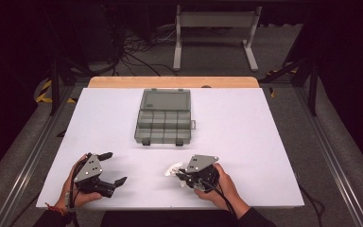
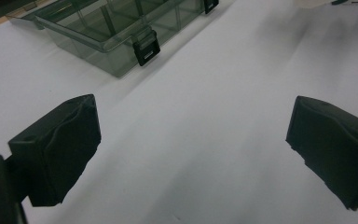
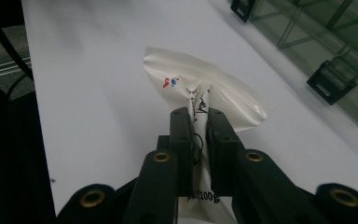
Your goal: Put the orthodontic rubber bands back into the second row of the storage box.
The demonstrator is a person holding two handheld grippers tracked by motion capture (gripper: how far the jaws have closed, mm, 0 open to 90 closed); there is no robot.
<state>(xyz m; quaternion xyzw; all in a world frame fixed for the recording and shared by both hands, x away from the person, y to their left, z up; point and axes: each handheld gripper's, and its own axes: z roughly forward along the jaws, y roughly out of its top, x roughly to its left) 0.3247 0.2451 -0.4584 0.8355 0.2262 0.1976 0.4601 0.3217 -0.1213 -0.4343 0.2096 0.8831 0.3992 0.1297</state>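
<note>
**Little white packet – soft, crinkly, and already pinched**

Going left to right. The left tongs [image 1: 108, 168] sit low over the near left of the bench [image 1: 246, 142], spread wide with nothing between them – in the left gripper view it's just bare white surface between the two black jaws.

Further back, about mid-bench, there's a smoky clear organizer box [image 1: 163, 117] with its lid flipped open and the compartments looking empty, well apart from both hands.

Then the right tongs [image 3: 199, 140] – pressed together on a small white plastic packet [image 3: 205, 88], near the front edge, right of centre. The film bunches and folds where the jaws bite, so it looks light, floppy and a bit glossy – I'd guess slippery. The contents probably shift around inside. There's some printing on it, too small to read properly.

My take: grabbing the flat sealed edge or a bunched fold works better than the puffy middle, and a firm pinch should be safe – it doesn't look fragile.
</note>
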